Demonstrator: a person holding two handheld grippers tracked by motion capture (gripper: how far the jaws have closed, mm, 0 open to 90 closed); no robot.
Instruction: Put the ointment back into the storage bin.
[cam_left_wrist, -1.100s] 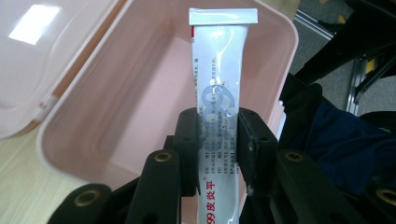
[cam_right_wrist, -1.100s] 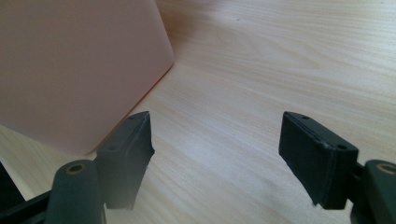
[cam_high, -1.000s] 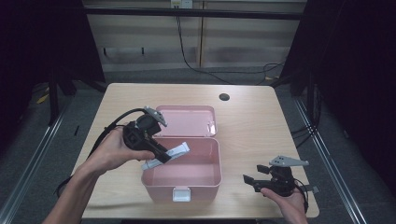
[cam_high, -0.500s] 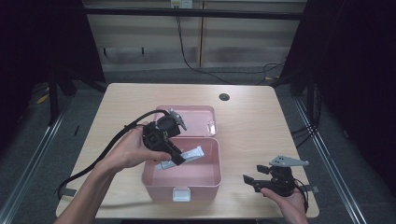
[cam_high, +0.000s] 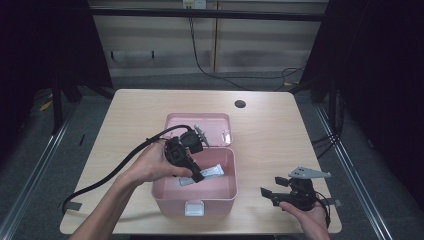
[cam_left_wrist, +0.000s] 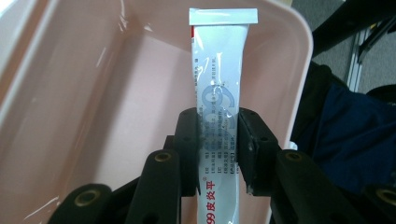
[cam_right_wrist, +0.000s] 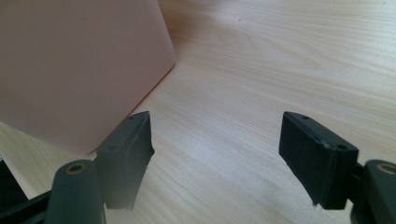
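Observation:
A pink plastic box (cam_high: 220, 197) with its lid (cam_high: 200, 124) flipped open behind it stands mid-table. My left gripper (cam_high: 196, 176) reaches down into the box, shut on a white ointment tube (cam_high: 212, 172) with blue print. In the left gripper view the tube (cam_left_wrist: 217, 88) runs up between the two pads (cam_left_wrist: 187, 140), its crimped end near the box's far wall (cam_left_wrist: 299, 56). My right gripper (cam_high: 272, 194) rests on the table right of the box, jaws wide apart and empty (cam_right_wrist: 215, 149), with the box's corner (cam_right_wrist: 84, 70) close at its left.
The light wooden table (cam_high: 280, 130) has a round cable hole (cam_high: 240, 104) at the back right. A thick black cable (cam_high: 125, 165) trails from the left gripper over the table's front left. The box has a white latch (cam_high: 194, 208) on its front.
The left hand has carried the tube rightward and down, from above the box's left rim into the box. The right gripper has stayed still.

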